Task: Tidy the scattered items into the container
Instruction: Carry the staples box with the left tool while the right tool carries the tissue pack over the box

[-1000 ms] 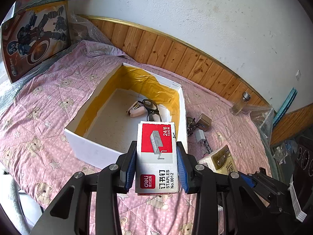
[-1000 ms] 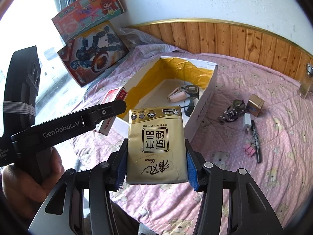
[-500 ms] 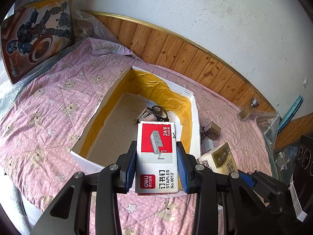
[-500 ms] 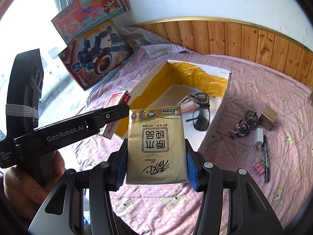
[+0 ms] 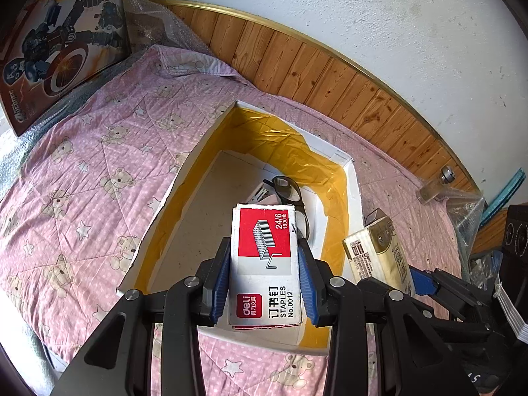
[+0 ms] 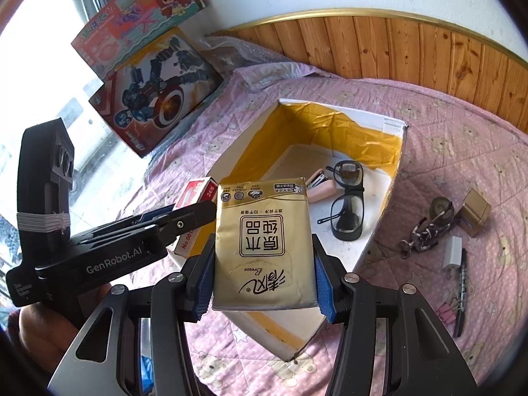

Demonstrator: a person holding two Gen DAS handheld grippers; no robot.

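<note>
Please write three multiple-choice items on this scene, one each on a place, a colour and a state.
1. Where do the glasses lie?
A. on the quilt
B. inside the box
C. on the toy boxes

2. What colour lines the inner walls of the box?
A. yellow
B. green
C. black

3. What is the left gripper doing?
A. hanging open and empty
B. shut on the pen
C. shut on the staples box

Key:
1 B, the glasses rest on the box floor beside a pink stapler.
2 A, yellow tape covers the inner walls.
3 C, its blue pads press both sides of the staples box, held above the box; the right gripper likewise grips a tissue pack.
</note>
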